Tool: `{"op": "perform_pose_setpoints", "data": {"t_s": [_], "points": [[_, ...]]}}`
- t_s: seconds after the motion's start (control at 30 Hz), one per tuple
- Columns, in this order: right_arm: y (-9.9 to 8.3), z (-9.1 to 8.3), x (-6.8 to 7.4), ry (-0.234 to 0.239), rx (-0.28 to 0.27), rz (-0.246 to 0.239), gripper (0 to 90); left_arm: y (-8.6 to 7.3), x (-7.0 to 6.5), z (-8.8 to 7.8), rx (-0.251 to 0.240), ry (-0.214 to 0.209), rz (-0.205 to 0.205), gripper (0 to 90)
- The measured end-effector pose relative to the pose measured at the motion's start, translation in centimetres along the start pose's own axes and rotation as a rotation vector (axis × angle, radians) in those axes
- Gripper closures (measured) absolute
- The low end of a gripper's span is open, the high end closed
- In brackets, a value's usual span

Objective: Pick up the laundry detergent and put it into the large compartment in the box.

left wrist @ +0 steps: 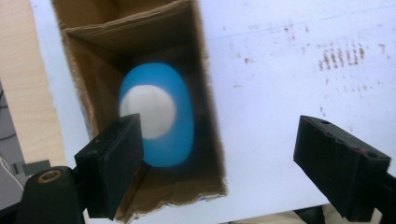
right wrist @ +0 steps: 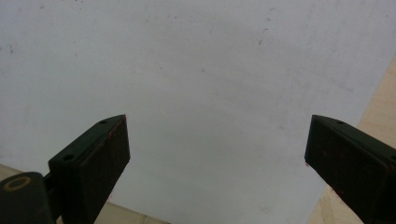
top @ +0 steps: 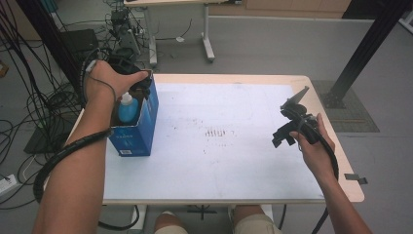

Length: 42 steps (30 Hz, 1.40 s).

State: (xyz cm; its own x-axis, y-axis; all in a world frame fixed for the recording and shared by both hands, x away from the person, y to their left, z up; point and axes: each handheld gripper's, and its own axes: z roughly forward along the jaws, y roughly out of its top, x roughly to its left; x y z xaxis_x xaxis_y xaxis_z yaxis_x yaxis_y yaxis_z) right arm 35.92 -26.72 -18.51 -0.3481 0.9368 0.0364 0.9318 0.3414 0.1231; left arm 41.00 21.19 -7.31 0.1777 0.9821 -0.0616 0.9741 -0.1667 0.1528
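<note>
The blue bottle (top: pixel 127 110) with its white cap (left wrist: pixel 148 111) stood upright inside the open blue box (top: pixel 139 127), its long axis vertical and the cap pointing straight up. The box sat at about nine o'clock on the white counter (top: pixel 234 161), close to the left edge, with its open top facing up and its cardboard inner walls showing in the left gripper view. The left gripper (left wrist: pixel 219 158) hovered directly above the box opening, looking straight down onto the cap; its jaws were spread apart with nothing pinched, one jaw over the box's edge and the other out over the bare counter. The right gripper (top: pixel 287 136) was held at about three o'clock, well apart from the box, above bare counter, its jaws spread wide and empty.
</note>
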Motion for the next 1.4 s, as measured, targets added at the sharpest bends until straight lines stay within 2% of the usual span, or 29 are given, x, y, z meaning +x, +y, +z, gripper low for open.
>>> {"op": "perform_pose_setpoints", "data": {"t_s": [0.17, 0.43, 0.57, 0.7, 0.93, 1.03, 1.2, 1.4], "points": [[0.1, -0.6, -0.1, -0.007, -0.003, 0.009, 6.5, 0.0, -1.0, -0.5, -0.001, -0.027, 0.062, 13.9], [0.7, -1.2, -0.2, -0.011, -0.013, 0.007, 6.5, 0.4, -4.2, -0.4, 0.011, -0.065, 0.225, 10.8], [1.1, -1.0, -0.3, -0.009, -0.012, 0.006, 6.5, 0.6, -6.4, 0.0, 0.034, -0.081, 0.338, 10.1], [1.6, -0.9, -0.4, -0.009, -0.006, 0.011, 6.5, 0.6, -8.3, 0.5, 0.049, -0.089, 0.427, 9.7], [2.3, -0.7, -0.3, -0.011, 0.003, 0.011, 6.5, 0.2, -10.6, 1.5, 0.064, -0.117, 0.56, 9.6], [2.4, -0.6, -0.4, -0.01, 0.007, 0.017, 6.5, -0.1, -11.4, 1.7, 0.067, -0.124, 0.63, 9.6], [2.4, -0.5, -0.3, -0.015, 0.01, 0.015, 6.4, -0.5, -12.4, 1.7, 0.064, -0.118, 0.697, 9.6], [2.7, -0.5, 0.1, -0.019, 0.018, 0.014, 6.4, -0.5, -13.2, 2.1, 0.08, -0.116, 0.736, 9.6]]}}
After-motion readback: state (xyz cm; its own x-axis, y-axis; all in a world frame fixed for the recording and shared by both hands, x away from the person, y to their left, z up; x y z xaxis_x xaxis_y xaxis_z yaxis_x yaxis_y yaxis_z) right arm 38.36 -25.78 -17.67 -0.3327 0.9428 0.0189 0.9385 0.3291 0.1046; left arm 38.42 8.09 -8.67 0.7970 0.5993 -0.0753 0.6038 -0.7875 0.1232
